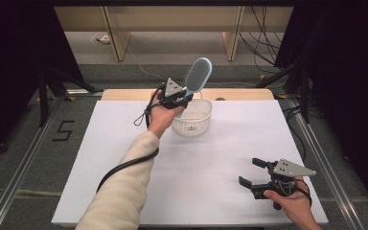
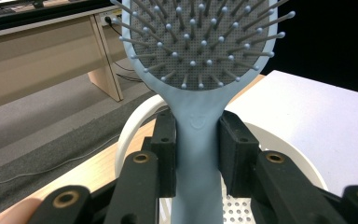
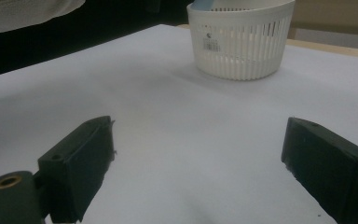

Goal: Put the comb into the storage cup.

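White board (image 1: 124, 158) covers the table, with a grey floor and wooden desks behind it. On the far part of the board stands a white basket (image 1: 192, 117) with slotted walls. The left gripper (image 1: 179, 98) is clamped on the handle of a brush (image 1: 197, 76), just above the basket. The lower end of the handle seems to be at the basket rim or inside it. So the work looks about half done: I cannot tell if the brush goes in or comes out. The right gripper (image 1: 253, 173) rests near the front edge, its jaws apart and holding nothing. The brush is pale blue, oval, with a grey pad and ball-tipped pins (image 2: 191, 63).
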Available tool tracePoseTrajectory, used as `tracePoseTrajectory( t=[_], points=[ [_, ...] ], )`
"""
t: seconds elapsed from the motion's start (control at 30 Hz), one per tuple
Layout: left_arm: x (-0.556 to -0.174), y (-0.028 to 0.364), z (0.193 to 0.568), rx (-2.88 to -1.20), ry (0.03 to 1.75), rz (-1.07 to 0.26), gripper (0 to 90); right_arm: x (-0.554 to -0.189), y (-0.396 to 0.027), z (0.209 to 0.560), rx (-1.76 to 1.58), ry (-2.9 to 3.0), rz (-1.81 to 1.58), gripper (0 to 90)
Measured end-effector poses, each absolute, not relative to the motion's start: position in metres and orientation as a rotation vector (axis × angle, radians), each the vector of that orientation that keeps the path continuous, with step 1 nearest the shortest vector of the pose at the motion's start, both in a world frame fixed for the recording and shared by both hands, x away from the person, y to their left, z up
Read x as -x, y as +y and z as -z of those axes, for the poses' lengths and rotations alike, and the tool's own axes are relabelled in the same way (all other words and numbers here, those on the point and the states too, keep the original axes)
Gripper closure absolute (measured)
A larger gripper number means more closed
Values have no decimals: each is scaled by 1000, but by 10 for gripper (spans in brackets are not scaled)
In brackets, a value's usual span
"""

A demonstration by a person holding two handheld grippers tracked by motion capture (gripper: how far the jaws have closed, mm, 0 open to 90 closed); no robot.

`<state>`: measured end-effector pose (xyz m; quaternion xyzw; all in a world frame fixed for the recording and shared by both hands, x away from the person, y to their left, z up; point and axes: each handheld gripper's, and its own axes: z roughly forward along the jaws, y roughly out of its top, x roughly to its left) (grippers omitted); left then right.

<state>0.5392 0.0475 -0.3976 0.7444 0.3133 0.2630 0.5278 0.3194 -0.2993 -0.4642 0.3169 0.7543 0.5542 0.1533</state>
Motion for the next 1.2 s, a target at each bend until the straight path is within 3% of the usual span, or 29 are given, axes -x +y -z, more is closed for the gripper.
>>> tracePoseTrajectory(
  t=[1.2],
  points=[
    [-539,45,406,-1823,703,-626,696,-319,-299,464,-908,2169,-1583,101]
  ],
)
